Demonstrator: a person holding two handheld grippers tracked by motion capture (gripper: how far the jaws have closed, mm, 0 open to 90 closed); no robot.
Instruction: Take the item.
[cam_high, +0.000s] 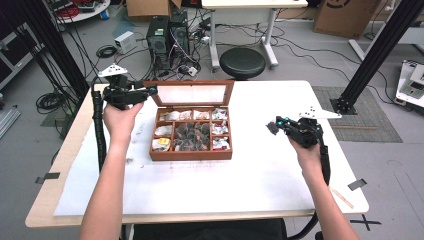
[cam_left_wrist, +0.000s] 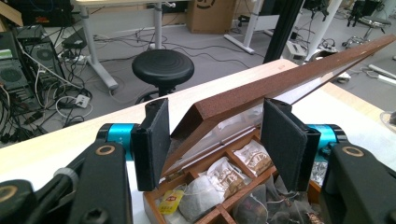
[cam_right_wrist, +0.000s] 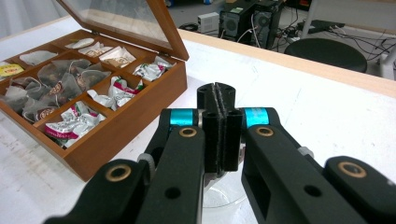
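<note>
A wooden tea box (cam_high: 191, 155) is seen on the white counter (cam_high: 260, 170), its glass lid (cam_high: 190, 93) raised and tilted back. The left tongs (cam_high: 150, 91) are held at the lid's left corner; in the left gripper view the pads (cam_left_wrist: 156, 140) are spread wide, with the lid's edge (cam_left_wrist: 280, 86) passing between them untouched. The right tongs (cam_high: 273, 126) are held well to the right of the box, above bare counter, with their pads (cam_right_wrist: 219, 126) pressed together on nothing. Tea bags (cam_right_wrist: 70, 123) are packed into the box's compartments. A clear round object (cam_right_wrist: 224, 196) is glimpsed under the right tongs. Open counter is left in front of the box and to its right, up to the edges.
</note>
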